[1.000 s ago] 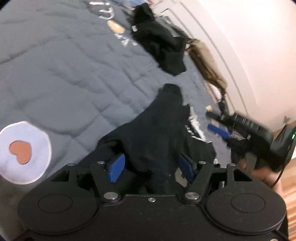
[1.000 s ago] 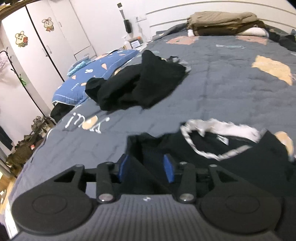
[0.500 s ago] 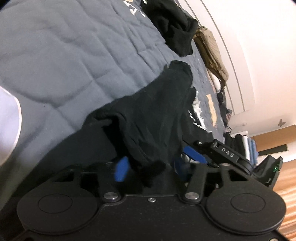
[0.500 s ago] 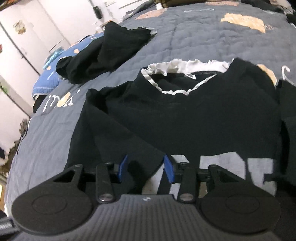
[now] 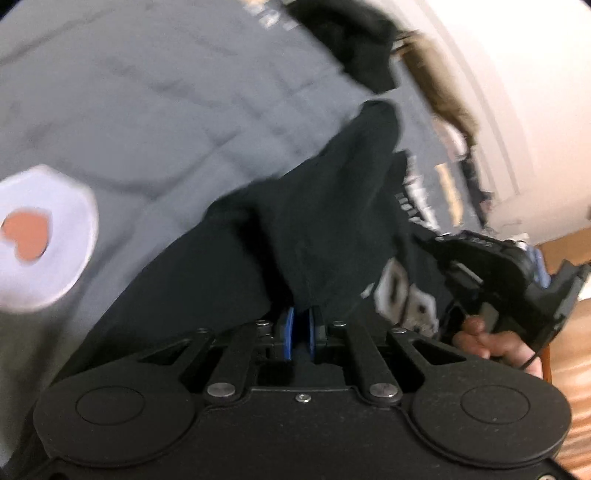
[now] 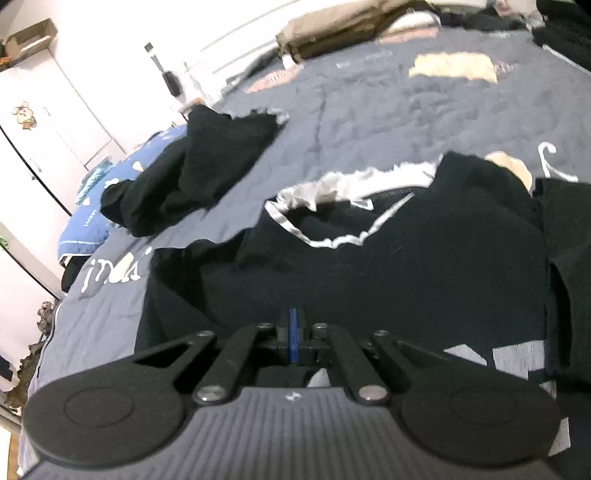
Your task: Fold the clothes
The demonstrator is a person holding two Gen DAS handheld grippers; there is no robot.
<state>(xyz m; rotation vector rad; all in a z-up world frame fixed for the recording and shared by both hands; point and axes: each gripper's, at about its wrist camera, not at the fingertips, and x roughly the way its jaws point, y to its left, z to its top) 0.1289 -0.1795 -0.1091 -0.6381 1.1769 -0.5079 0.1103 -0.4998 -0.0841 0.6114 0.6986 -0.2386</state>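
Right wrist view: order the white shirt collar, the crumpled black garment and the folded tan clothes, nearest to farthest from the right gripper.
1. White shirt collar, just ahead of the right gripper.
2. Crumpled black garment, ahead to the left.
3. Folded tan clothes, far edge of the bed.

Grey quilted bed (image 6: 369, 110), black T-shirt (image 6: 424, 258) spread on it, crumpled black garment (image 6: 192, 177), folded khaki clothes (image 6: 332, 33)

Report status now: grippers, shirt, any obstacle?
Left gripper shut on shirt. Right gripper shut on shirt hem. Black pile apart, not in the way.
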